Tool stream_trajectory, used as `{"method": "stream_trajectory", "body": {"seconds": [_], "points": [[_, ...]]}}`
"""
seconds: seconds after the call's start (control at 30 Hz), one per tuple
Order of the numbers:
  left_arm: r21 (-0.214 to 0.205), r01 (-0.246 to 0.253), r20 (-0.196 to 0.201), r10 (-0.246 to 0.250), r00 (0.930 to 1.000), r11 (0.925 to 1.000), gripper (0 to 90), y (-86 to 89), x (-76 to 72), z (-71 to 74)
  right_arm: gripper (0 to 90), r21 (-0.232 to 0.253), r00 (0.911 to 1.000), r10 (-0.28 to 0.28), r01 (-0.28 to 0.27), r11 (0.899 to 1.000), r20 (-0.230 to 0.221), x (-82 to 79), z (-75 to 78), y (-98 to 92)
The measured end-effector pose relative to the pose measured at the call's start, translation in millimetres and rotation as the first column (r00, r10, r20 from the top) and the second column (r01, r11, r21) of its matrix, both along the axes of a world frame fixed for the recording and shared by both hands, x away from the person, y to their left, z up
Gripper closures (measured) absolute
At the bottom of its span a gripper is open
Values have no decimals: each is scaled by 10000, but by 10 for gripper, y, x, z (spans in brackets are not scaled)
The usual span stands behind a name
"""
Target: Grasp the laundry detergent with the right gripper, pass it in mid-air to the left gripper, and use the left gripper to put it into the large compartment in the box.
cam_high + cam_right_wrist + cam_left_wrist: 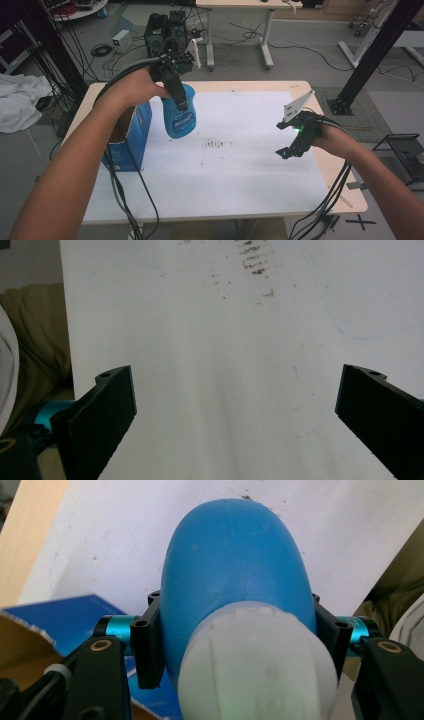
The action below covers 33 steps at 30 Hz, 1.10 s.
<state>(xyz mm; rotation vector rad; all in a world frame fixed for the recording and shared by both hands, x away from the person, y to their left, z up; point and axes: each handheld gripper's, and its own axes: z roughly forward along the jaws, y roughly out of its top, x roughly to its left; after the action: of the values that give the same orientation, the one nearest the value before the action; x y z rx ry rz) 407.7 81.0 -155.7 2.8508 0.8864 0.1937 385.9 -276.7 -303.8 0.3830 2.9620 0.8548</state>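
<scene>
We see a white label with print on the blue bottle (179, 117), but the letters are too blurred for us to read. On the blue box (131, 137), just beside the bottle, we find no readable text either.

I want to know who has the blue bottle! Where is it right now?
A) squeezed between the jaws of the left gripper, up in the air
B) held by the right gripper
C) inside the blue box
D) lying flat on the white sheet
A: the left gripper has its jaws pressed on both sides of the blue bottle, which hangs above the white sheet, while the right gripper is open with nothing between its jaws.
</scene>
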Motion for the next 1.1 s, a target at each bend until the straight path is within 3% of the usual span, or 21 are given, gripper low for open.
{"method": "stream_trajectory", "body": {"seconds": [0.13, 0.33, 0.37, 0.4, 0.6, 0.7, 1.1], "points": [[72, -139, 91, 138, 9999, 9999, 377, 98, -4, 124, 19, 86, 9998, -197, 196, 9998, 89, 4, 28, -79], [-521, -187, -148, 179, 9997, 9985, 378, 316, 4, 274, 19, 232, 9998, -141, 139, 9996, 108, -25, 45, -97], [-455, -51, -180, 43, 9998, 9989, 378, 360, 9, 309, 19, 230, 9998, -168, 165, 9996, 132, -26, 44, -97], [-594, -131, -46, 128, 9999, 9981, 378, 389, -2, 328, 19, 247, 9997, -158, 154, 9996, 163, -24, 48, -101], [-692, 60, -72, -65, 10000, 9976, 377, 637, 9, 460, 19, 255, 9995, -151, 144, 9996, 287, -13, 64, -111], [-486, 115, -205, -125, 9997, 9988, 378, 779, 15, 523, 19, 135, 9995, -240, 237, 9996, 217, -20, 89, -122], [-339, -838, -264, 830, 9962, 9959, 378, 1364, 29, 693, 19, -72, 9987, -423, 425, 9991, 291, 20, 174, -154]]}}
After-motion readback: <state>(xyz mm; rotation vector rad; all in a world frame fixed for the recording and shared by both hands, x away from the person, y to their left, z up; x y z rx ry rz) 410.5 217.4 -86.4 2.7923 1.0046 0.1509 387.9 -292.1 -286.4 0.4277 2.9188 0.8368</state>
